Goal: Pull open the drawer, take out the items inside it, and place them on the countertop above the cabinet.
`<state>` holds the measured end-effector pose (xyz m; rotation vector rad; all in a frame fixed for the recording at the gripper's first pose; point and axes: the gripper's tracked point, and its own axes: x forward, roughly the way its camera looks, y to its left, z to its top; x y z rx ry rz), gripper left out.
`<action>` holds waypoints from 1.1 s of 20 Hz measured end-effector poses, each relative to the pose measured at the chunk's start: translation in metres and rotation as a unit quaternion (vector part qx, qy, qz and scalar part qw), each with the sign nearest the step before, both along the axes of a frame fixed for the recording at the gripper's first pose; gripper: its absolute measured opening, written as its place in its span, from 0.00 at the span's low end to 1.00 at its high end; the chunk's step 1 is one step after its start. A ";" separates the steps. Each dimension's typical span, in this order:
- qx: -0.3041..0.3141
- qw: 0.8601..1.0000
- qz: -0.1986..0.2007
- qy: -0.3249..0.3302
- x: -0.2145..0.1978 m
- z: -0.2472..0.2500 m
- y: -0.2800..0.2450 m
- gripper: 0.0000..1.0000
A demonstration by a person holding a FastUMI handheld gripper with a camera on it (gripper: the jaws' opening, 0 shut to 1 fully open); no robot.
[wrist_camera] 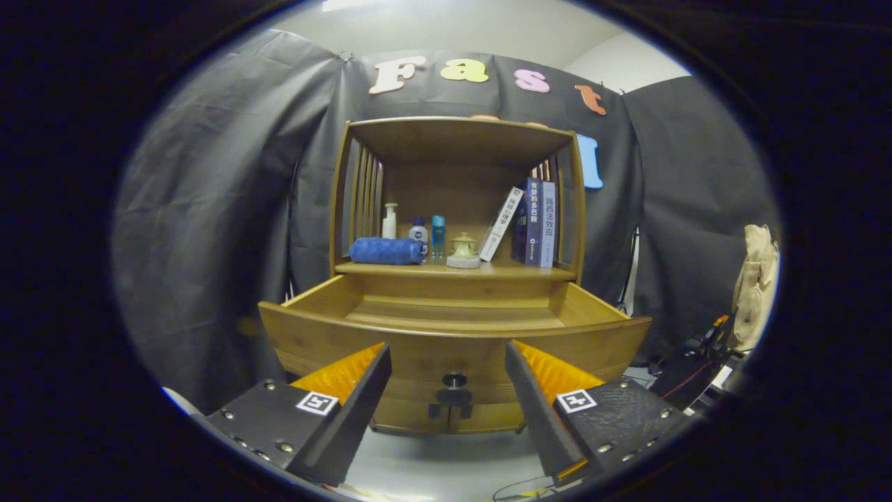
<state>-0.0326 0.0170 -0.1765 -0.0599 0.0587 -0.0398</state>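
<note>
Cabinet [456, 209]: wooden, centre of the frame, standing against the dark cloth wall. Open-fronted upper bay with slatted sides and a roof board above.

Drawer [453, 328]: lower centre, pulled well out toward the camera. Long axis runs left to right; the front panel faces the camera and bows outward. Visible part of the inside floor shows bare wood; the near part is hidden behind the front panel.

Counter [453, 270]: the shelf board just above the drawer, inside the upper bay. It carries the items below.

Claw [449, 390]: bottom of the frame, fingers spread wide apart, gripping nothing. Both fingers stand in front of the drawer's front panel, one to each side of the knob, not touching it.

Bag [756, 286]: pale cloth, right edge of the frame, hanging well apart from the cabinet.

Books [533, 222]: right side of the counter, three, upright; the leftmost one leans rightward against the others.

Towel [387, 251]: blue, rolled, lying on the left of the counter, long axis left to right.

Bottles [418, 233]: three small ones, upright behind and beside the towel.

Jar [463, 251]: small, pale, lidded, centre of the counter.

Knob [454, 390]: dark, centre of the drawer front, between the fingers.
</note>
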 end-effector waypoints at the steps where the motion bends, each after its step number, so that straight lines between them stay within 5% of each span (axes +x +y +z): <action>1: 0.003 1.000 -0.002 -0.003 0.004 -0.006 0.000 0.98; 13: 0.025 0.999 -0.022 -0.001 0.069 -0.077 -0.005 0.98; 22: 0.017 1.000 -0.020 -0.008 0.076 -0.073 -0.016 0.98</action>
